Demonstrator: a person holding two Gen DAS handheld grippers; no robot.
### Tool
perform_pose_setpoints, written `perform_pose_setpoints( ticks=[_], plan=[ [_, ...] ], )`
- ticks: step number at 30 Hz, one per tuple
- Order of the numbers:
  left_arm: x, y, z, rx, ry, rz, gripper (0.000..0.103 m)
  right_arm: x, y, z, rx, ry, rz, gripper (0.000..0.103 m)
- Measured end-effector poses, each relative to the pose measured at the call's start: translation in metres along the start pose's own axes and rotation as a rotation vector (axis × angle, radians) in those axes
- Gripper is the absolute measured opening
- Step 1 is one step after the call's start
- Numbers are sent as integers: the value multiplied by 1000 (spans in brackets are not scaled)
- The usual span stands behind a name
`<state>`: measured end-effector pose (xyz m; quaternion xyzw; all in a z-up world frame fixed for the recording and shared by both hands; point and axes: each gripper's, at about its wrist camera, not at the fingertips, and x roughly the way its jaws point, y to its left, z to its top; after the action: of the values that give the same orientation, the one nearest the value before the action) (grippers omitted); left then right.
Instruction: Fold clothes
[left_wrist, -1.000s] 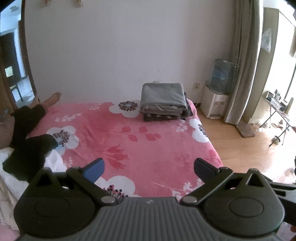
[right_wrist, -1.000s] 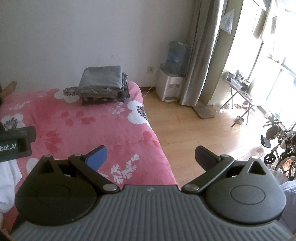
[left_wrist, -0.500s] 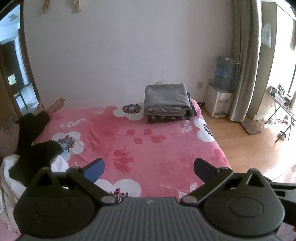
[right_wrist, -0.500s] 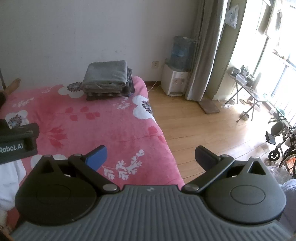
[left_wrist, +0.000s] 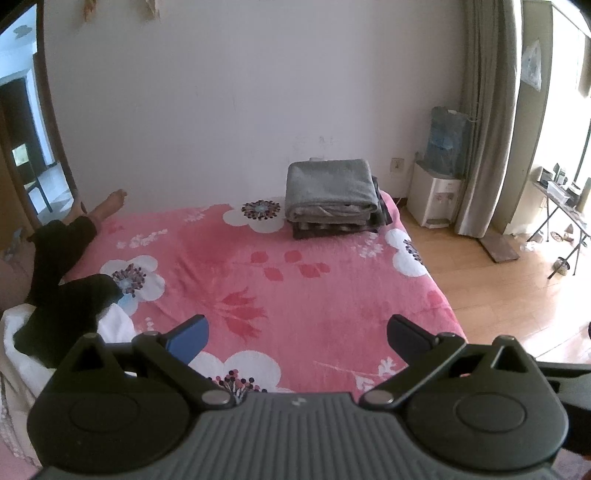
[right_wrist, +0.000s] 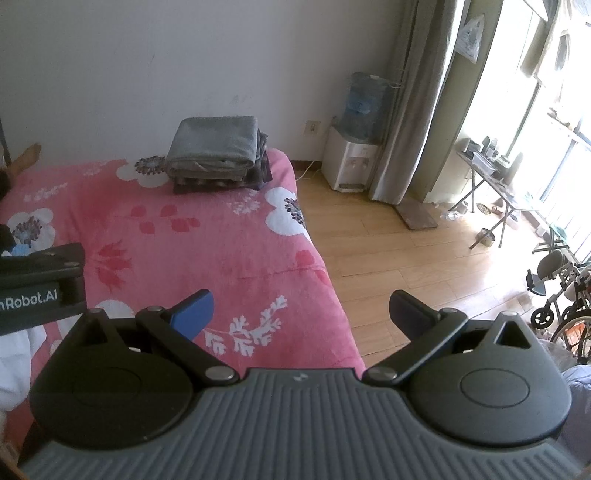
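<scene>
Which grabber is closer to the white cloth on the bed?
Left. The white cloth lies just beside the left gripper, by its left jaw. The right gripper is farther off to the right, over the bed's edge by the wooden floor.

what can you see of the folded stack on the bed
The folded stack sits at the far right corner of the pink floral bed, close to the white wall. On top lies a thick, soft-looking grey piece, folded square with rounded edges. Under it are thinner grey layers, then darker, patterned-looking ones at the bottom that stick out a little on the right. The pile is neat, level and rests only on the bedcover. Neither gripper touches it.
</scene>
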<state>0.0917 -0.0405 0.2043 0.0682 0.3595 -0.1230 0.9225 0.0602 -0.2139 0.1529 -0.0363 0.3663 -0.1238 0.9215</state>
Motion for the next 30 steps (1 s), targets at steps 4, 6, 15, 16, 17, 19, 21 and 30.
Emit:
perform_pose_setpoints(
  ticks=[4,6,15,16,17,19,21,30],
  plan=[
    [1,2,1,-12,5,-5,103,0,2,1,-10,0,-6,102],
    [1,2,1,-16,4,-5,103,0,3,2,-13,-1,-9,102],
    [2,1,2,-23,2,-3,103,-1,1,2,-16,-7,-12,102],
    [2,1,2,-25,2,-3,103,-1,1,2,-17,-7,-12,102],
    [2,1,2,-26,2,-3,103,-1,1,2,-18,-8,-12,102],
    [2,2,3,-27,0,-5,103,-1,1,3,-20,-9,-13,102],
    [3,2,3,-30,2,-5,103,-1,1,3,-21,-10,-14,102],
    [3,4,3,-35,9,-6,103,0,2,3,-20,-11,-18,102]
  ],
)
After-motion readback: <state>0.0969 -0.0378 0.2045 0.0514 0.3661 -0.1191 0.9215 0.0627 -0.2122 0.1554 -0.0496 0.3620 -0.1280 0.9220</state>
